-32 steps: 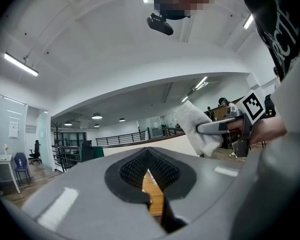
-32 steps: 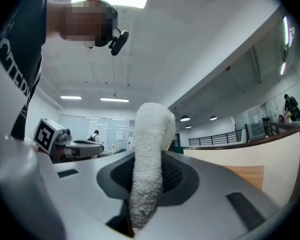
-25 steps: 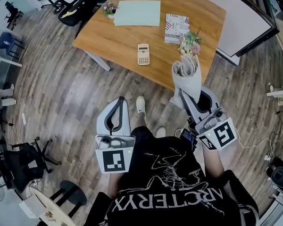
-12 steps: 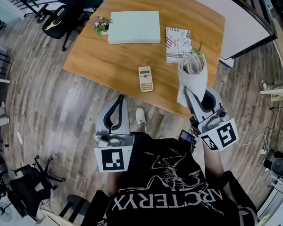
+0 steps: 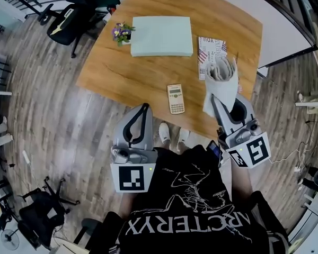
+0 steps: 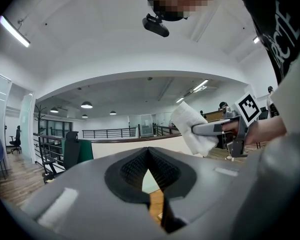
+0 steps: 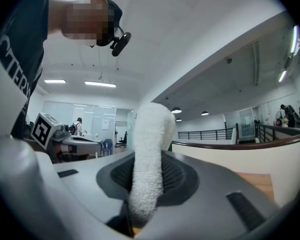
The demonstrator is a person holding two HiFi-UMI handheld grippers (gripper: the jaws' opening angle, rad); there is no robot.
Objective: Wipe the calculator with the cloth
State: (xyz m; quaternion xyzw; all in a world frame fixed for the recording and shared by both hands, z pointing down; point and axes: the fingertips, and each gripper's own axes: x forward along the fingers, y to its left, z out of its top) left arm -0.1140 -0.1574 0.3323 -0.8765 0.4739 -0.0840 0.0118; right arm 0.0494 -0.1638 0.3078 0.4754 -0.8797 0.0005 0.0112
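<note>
Right gripper (image 5: 218, 103) clamps cloth (image 5: 221, 82); calculator (image 5: 175, 98) just left.

calculator (image 5: 175, 98): small, beige, display at far end, lying flat face up on the table (image 5: 132, 73) close to its near edge, toward the right corner. cloth (image 5: 221, 83): white terry, bunched into a roll, pinched upright in the right gripper (image 5: 225, 107), above the near-right edge, clear of the calculator.
</note>
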